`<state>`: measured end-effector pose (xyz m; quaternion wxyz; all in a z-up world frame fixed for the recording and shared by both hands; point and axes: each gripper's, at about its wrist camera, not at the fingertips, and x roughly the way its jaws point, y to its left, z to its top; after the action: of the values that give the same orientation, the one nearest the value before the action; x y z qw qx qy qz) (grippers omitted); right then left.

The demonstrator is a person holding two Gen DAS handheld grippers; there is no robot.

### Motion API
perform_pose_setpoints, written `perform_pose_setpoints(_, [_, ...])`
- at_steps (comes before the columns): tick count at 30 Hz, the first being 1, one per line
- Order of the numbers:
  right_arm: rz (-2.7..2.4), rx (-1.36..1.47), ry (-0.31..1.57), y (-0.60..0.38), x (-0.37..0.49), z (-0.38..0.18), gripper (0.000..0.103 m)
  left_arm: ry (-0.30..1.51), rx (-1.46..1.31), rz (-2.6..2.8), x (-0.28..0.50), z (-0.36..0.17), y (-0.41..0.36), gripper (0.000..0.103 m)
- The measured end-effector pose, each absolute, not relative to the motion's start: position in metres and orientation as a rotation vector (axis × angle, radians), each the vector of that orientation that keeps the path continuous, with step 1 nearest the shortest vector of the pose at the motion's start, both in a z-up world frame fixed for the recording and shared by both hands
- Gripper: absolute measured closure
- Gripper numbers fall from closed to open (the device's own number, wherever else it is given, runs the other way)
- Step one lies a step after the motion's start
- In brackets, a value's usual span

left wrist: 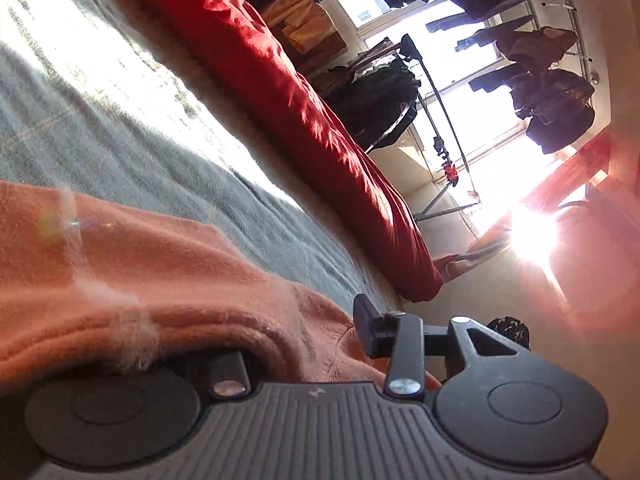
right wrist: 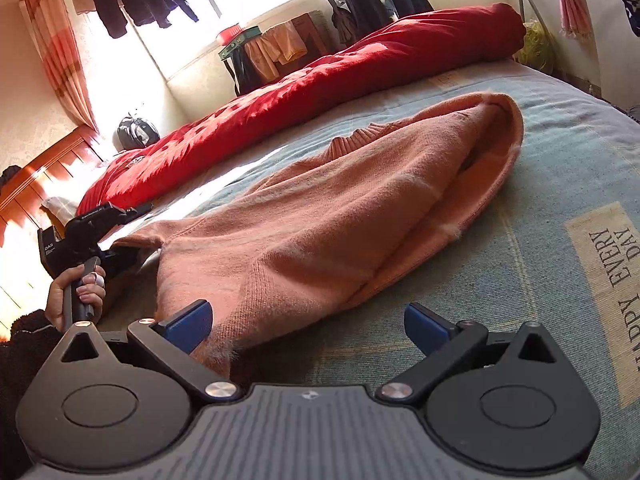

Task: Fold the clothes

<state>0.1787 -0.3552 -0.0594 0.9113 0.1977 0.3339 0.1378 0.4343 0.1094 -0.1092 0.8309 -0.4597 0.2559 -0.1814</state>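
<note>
Sweater (right wrist: pixel 340 216) on bedspread (right wrist: pixel 560 184), rolled duvet (right wrist: pixel 320 76) behind, window (right wrist: pixel 248 4) beyond

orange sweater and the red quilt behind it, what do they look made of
Orange sweater: looks like soft knitted wool or acrylic; fine knit rows, a ribbed collar and loose fuzz along the edges. Matte.

Red quilt: probably padded cotton or synthetic; puffy, dimpled stitching with a faint sheen in the sun. The exact fibre cannot be told.
</note>
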Motion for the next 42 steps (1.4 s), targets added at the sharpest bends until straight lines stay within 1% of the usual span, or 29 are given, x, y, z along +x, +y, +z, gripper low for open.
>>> perform_pose_setpoints(1, [0.284, 0.416, 0.690, -0.355, 0.179, -0.060, 0.000, 0.554, -0.977, -0.391, 0.434, -0.112, 0.108, 0.052])
perform_pose_setpoints(2, [0.285, 0.421, 0.691, -0.355, 0.180, -0.061, 0.000, 0.566, -0.980, -0.398, 0.434, -0.115, 0.106, 0.049])
perform_pose_setpoints(4, [0.286, 0.416, 0.693, -0.353, 0.181, -0.061, 0.000, 0.590, -0.984, -0.412, 0.433, -0.120, 0.102, 0.039])
perform_pose_setpoints(9, [0.287, 0.407, 0.694, -0.350, 0.179, -0.060, 0.000, 0.649, -0.995, -0.445, 0.431, -0.134, 0.093, 0.037])
perform_pose_setpoints(13, [0.288, 0.429, 0.698, -0.353, 0.179, -0.063, 0.000, 0.677, -1.012, -0.476, 0.432, -0.144, 0.082, 0.032])
perform_pose_setpoints(14, [0.289, 0.436, 0.700, -0.354, 0.179, -0.065, 0.000, 0.675, -1.002, -0.483, 0.433, -0.144, 0.076, 0.030])
perform_pose_setpoints(15, [0.290, 0.439, 0.700, -0.354, 0.180, -0.065, 0.000, 0.664, -0.976, -0.488, 0.433, -0.143, 0.069, 0.024])
perform_pose_setpoints(16, [0.290, 0.438, 0.701, -0.354, 0.180, -0.066, 0.000, 0.653, -0.950, -0.492, 0.432, -0.142, 0.063, 0.021])
perform_pose_setpoints(18, [0.291, 0.433, 0.701, -0.353, 0.180, -0.065, 0.000, 0.643, -0.915, -0.491, 0.432, -0.138, 0.055, 0.021])
perform_pose_setpoints(19, [0.291, 0.429, 0.700, -0.352, 0.179, -0.065, 0.000, 0.640, -0.901, -0.486, 0.432, -0.136, 0.054, 0.022])
perform_pose_setpoints(20, [0.290, 0.424, 0.698, -0.352, 0.179, -0.065, 0.000, 0.628, -0.889, -0.476, 0.430, -0.134, 0.055, 0.026])
perform_pose_setpoints(21, [0.289, 0.419, 0.696, -0.352, 0.179, -0.064, 0.000, 0.623, -0.881, -0.458, 0.429, -0.134, 0.057, 0.032])
perform_pose_setpoints(22, [0.289, 0.415, 0.695, -0.351, 0.178, -0.064, 0.000, 0.619, -0.872, -0.442, 0.428, -0.133, 0.059, 0.034])
perform_pose_setpoints(26, [0.291, 0.413, 0.694, -0.352, 0.175, -0.062, 0.000, 0.668, -0.839, -0.462, 0.423, -0.134, 0.054, 0.034])
perform_pose_setpoints(28, [0.293, 0.422, 0.695, -0.354, 0.176, -0.064, 0.000, 0.693, -0.822, -0.472, 0.421, -0.134, 0.051, 0.029])
perform_pose_setpoints(30, [0.296, 0.435, 0.695, -0.354, 0.176, -0.065, 0.000, 0.717, -0.805, -0.482, 0.419, -0.135, 0.049, 0.027])
perform_pose_setpoints(36, [0.307, 0.411, 0.696, -0.350, 0.176, -0.063, 0.000, 0.737, -0.811, -0.523, 0.419, -0.136, 0.041, 0.027])
perform_pose_setpoints(40, [0.313, 0.408, 0.697, -0.351, 0.177, -0.063, 0.000, 0.736, -0.825, -0.571, 0.417, -0.136, 0.034, 0.025])
perform_pose_setpoints(42, [0.327, 0.418, 0.703, -0.352, 0.180, -0.065, 0.000, 0.735, -0.833, -0.592, 0.416, -0.137, 0.031, 0.026])
